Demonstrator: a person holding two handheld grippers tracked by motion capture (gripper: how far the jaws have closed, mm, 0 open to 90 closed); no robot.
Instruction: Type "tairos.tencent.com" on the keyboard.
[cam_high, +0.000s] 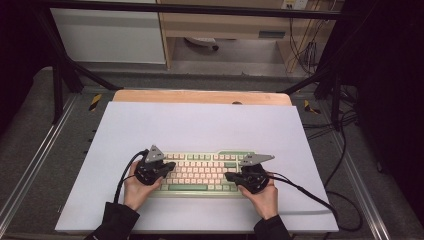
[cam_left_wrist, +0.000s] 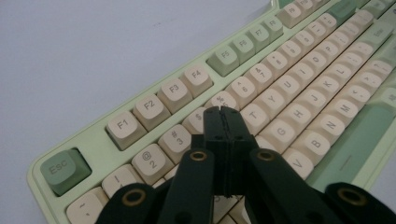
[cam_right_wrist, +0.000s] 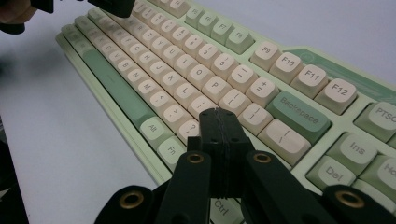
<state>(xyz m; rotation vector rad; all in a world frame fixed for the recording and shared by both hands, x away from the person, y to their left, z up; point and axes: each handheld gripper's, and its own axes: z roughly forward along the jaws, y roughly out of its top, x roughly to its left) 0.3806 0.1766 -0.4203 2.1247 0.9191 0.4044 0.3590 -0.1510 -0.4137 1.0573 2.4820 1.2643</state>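
The keyboard (cam_high: 202, 173) is lying in the lower middle of the high view on the white sheet (cam_high: 200, 125). The left gripper (cam_left_wrist: 220, 110) is hovering over its left-end keys, jaws pressed together with nothing between them. The right gripper (cam_right_wrist: 218, 112) is hanging above the right-end keys, jaws likewise pressed together, holding nothing.

Keyboard (cam_high: 202, 172) on sheet (cam_high: 200, 125), near front edge; left gripper (cam_high: 170, 166) over left end, right gripper (cam_high: 229, 176) over right.
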